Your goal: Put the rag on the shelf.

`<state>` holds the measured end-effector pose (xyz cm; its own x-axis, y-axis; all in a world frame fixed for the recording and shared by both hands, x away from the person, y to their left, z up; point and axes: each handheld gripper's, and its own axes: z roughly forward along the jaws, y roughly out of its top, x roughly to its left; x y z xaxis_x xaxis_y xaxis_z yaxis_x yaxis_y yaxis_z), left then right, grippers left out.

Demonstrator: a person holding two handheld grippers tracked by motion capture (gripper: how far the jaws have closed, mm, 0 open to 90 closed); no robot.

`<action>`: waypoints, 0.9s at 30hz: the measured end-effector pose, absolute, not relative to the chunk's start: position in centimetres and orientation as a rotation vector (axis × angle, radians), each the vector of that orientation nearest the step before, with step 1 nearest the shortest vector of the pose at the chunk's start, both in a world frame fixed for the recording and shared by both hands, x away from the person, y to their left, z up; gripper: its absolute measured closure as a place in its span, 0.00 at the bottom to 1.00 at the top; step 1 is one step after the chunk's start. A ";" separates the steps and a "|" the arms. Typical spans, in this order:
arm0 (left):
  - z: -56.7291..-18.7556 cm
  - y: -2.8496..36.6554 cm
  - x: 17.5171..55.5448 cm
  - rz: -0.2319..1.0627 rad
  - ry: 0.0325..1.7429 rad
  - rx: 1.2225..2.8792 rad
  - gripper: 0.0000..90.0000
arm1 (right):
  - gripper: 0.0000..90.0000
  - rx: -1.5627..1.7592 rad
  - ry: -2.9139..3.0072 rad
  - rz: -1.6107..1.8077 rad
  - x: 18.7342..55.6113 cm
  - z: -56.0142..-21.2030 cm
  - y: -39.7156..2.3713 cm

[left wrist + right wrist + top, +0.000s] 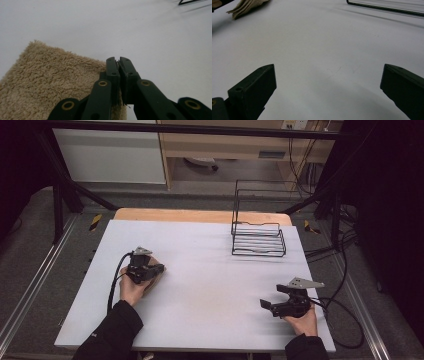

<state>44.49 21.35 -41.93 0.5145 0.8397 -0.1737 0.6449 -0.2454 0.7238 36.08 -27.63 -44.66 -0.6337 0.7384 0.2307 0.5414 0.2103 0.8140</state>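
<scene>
Left gripper (159, 268) over left half of table (210, 320), a bit nearer left edge than centre, held from below by left hand (131, 287), cable trailing back toward near edge. Jaws closed tight, as seen in left gripper view (119, 60), pinched on right edge of beige fleecy cloth (50, 85); a few fibres poking out at jaw tips. Cloth flat on white tabletop, spread left of jaws in that view; in high view just a tan patch (156, 281) under and beside gripper body. In right gripper view cloth (247, 6) seen far off at top left, looked folded in layers at its edge.

Centre of table bare white surface.

Black wire rack (258, 239) at far right part of table, near far edge; low basket-like base with tall upright wire frame behind it. Well apart from both grippers. One corner of it caught at top right of left gripper view (190, 2), one wire edge along top of right gripper view (387, 7).

Right gripper (266, 305) near right near corner of table, held by right hand (302, 320), grey three-cornered plate on top, pointed left toward table centre. Jaws spread wide, nothing between them but tabletop. Cable looped off right edge of table.
</scene>
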 end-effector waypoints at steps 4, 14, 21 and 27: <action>-41.3 20.5 43.6 0.277 1.185 1.975 0.96 | 0.01 1.214 2.277 1.388 36.1 -44.7 -27.5; -41.0 17.6 41.9 0.229 1.106 1.987 0.95 | 0.01 1.207 2.280 1.389 36.1 -44.7 -27.4; -41.8 15.1 41.4 0.213 1.075 2.013 0.95 | 0.01 1.211 2.278 1.391 36.1 -44.7 -27.3; -43.0 12.9 41.3 0.229 1.052 2.044 0.95 | 0.01 1.214 2.278 1.385 36.1 -44.7 -27.2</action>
